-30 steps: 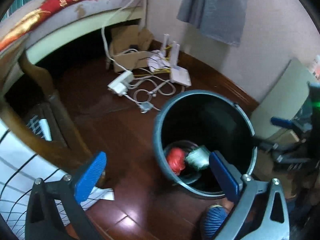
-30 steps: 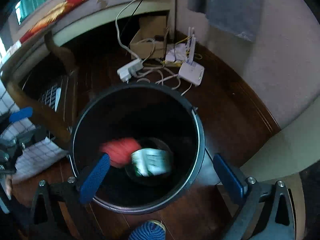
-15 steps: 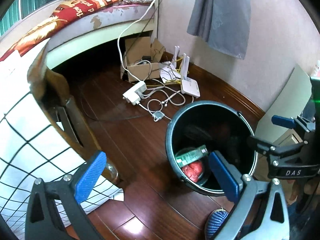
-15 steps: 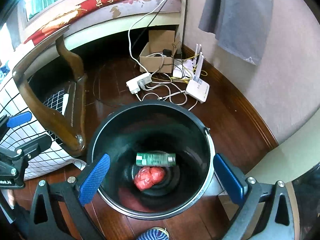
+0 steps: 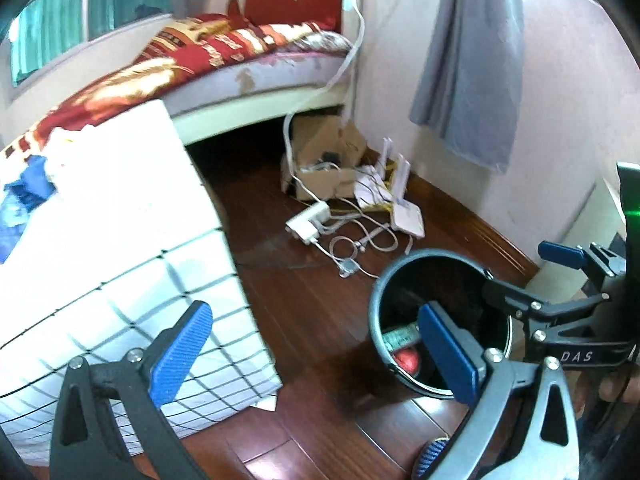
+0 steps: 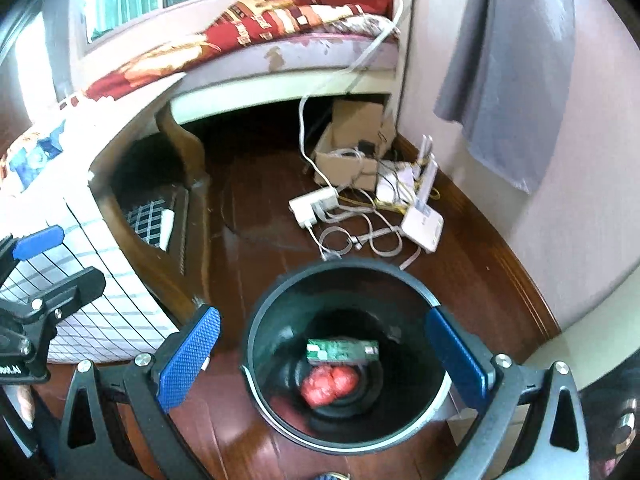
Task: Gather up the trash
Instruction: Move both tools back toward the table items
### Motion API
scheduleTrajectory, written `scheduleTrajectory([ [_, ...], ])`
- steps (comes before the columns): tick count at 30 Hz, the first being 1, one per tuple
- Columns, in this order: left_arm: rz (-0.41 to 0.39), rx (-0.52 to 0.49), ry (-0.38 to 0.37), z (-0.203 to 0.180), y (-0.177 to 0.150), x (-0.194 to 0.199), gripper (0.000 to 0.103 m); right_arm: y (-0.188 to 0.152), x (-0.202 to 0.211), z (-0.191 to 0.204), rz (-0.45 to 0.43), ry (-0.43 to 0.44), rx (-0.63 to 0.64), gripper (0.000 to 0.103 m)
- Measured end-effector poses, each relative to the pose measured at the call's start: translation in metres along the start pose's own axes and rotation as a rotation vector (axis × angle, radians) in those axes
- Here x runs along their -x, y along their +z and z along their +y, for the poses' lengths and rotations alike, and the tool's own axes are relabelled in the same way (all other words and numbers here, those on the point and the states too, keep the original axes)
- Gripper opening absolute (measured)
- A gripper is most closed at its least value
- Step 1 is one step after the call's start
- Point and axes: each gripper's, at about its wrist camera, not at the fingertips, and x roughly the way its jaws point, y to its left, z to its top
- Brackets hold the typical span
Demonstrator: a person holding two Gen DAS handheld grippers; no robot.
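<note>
Right wrist view: right gripper (image 6: 320,356) hangs above the bin (image 6: 256,340), fingers wide apart, nothing between them.
Left wrist view: left gripper (image 5: 316,348) is off to the bin's left, over the floor (image 5: 312,304); fingers likewise spread and empty.
Bin: dark, round, upright on the wooden floor, near the wall (image 6: 560,200).
Trash, collected: a green box (image 6: 342,351) and a red wad (image 6: 330,384) lie on the bin's bottom, the box touching the wad's far side.
Trash, possible: a white scrap (image 5: 264,403) on the floor at the edge of the checked cloth (image 5: 120,280); whether it counts as trash cannot be told.
Not trash, by judgement: power strip (image 6: 314,207), router (image 6: 422,222) and cardboard box (image 6: 352,152) with cables, by the bed's corner.
Progress: two items are binned and both grippers are free, so the task looks late or finished, unless the scrap is to be fetched.
</note>
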Motion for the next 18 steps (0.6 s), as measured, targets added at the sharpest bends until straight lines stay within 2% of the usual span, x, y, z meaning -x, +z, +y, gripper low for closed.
scheduleTrajectory([
  [7,-0.066,0.071,0.08,0.035,0.005,0.03,0.103,0.026,0.02,0.04,-0.085,0.064,0.058,0.103],
  [11,-0.113,0.129,0.158,0.065,0.002,0.05,0.103,0.04,0.028,0.072,-0.125,0.119,0.101,0.103],
  [15,-0.129,0.192,0.199,0.1,-0.006,0.067,0.103,0.049,0.033,0.108,-0.17,0.178,0.154,0.103],
  [18,-0.145,0.234,0.233,0.123,-0.013,0.078,0.103,0.053,0.032,0.133,-0.171,0.236,0.167,0.103],
])
